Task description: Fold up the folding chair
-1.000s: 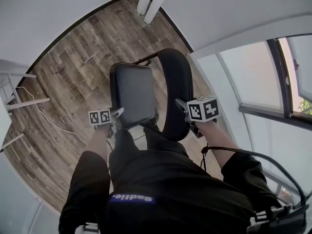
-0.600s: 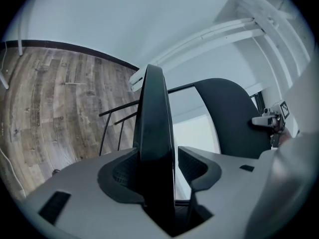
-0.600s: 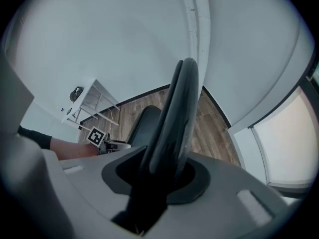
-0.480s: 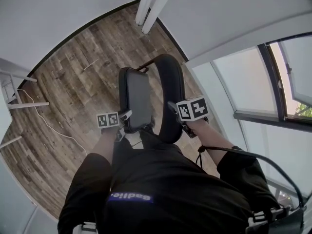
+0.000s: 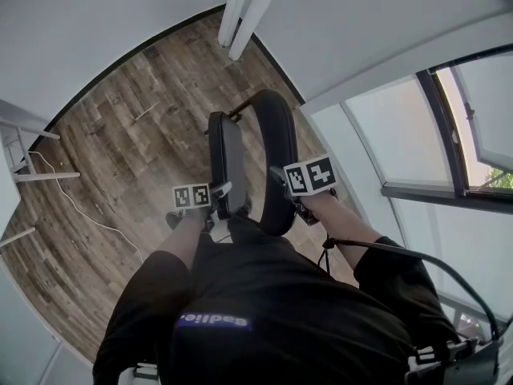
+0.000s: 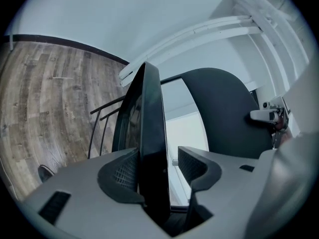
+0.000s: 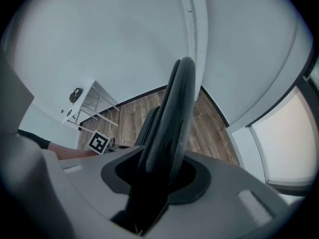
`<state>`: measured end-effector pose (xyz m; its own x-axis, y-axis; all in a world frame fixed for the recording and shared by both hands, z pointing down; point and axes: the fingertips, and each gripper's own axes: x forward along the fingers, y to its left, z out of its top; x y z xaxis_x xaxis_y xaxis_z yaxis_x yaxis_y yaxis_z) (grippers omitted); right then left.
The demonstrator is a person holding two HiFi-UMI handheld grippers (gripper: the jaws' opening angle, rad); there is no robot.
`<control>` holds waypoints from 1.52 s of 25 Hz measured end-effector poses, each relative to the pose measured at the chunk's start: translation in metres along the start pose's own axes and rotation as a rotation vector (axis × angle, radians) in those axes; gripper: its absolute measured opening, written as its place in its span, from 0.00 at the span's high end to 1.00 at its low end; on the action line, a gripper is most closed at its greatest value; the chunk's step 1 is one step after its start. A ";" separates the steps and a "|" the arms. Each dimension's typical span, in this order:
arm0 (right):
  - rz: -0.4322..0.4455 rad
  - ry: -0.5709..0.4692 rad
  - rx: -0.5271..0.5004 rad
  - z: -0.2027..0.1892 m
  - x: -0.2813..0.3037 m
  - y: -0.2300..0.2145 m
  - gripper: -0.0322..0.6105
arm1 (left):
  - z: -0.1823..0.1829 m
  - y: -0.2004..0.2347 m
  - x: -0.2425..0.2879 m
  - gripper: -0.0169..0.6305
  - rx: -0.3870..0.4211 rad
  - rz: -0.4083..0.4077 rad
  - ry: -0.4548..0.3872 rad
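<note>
The folding chair's black seat stands tipped up on edge, close beside the black rounded backrest. My left gripper has the seat's front edge between its jaws. In the left gripper view the left pad lies against the seat while a gap shows at the right pad, so the left gripper is open. My right gripper sits on the backrest's top edge. The right gripper's jaws are opening, and the backrest still fills the space between the pads.
White pipes run down the far wall. A white metal frame stands at the left, and a thin cable trails over the wood floor. A large window is close on the right. The person's dark trousers fill the foreground.
The seat has swung up from facing the camera to edge-on beside the backrest. My left gripper rose and moved right with it. The right gripper stayed on the backrest.
</note>
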<state>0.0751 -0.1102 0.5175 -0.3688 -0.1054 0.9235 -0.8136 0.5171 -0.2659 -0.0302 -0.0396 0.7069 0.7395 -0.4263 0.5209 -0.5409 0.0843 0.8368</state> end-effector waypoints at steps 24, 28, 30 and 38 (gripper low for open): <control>-0.007 -0.017 0.074 -0.005 -0.020 -0.028 0.76 | -0.022 -0.077 0.087 0.73 0.080 -0.022 0.096; -0.012 -0.018 0.093 -0.006 -0.021 -0.035 0.77 | -0.025 -0.084 0.102 0.74 0.094 -0.023 0.123; -0.012 -0.021 0.105 -0.007 -0.023 -0.040 0.77 | -0.026 -0.085 0.109 0.76 0.116 -0.002 0.136; -0.029 -0.018 0.089 -0.013 -0.030 -0.056 0.78 | -0.034 -0.098 0.125 0.77 0.196 -0.011 0.202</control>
<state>0.1370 -0.1249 0.5083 -0.3517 -0.1348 0.9263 -0.8604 0.4365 -0.2632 0.1289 -0.0710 0.6957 0.7999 -0.2365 0.5515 -0.5851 -0.1034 0.8043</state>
